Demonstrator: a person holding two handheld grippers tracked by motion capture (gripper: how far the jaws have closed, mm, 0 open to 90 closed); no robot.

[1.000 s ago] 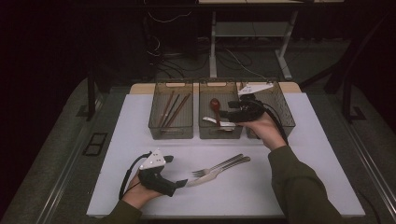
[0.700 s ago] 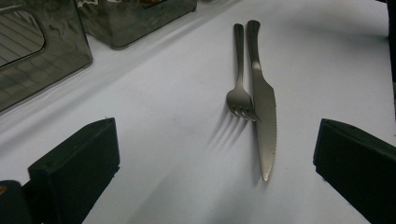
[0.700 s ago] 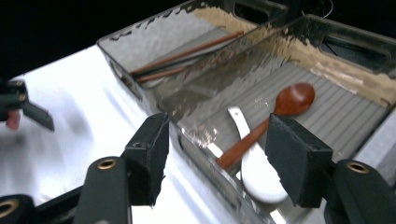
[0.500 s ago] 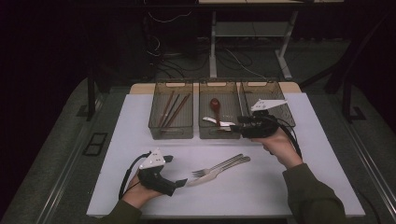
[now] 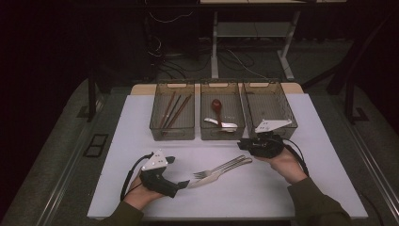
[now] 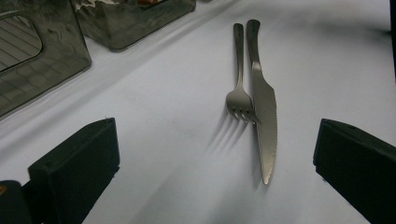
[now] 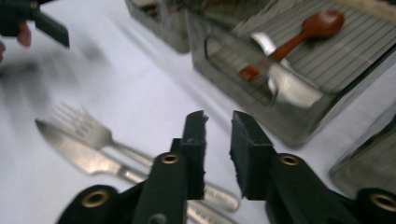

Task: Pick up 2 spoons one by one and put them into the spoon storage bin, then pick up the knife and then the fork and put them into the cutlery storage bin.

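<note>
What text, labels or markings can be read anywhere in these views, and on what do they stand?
None can be read.
A stamped mark on a cutlery handle at the bottom of the right gripper view: too blurred to read.
The bins, fork and knife show no other lettering.

No readable text, labels or numbers anywhere.

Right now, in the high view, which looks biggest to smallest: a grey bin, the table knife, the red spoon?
1. Middle grey bin, clearly largest.
2. Table knife, long and slim.
3. Red spoon, smallest; it lies farther from the camera, which shrinks it somewhat.
</note>
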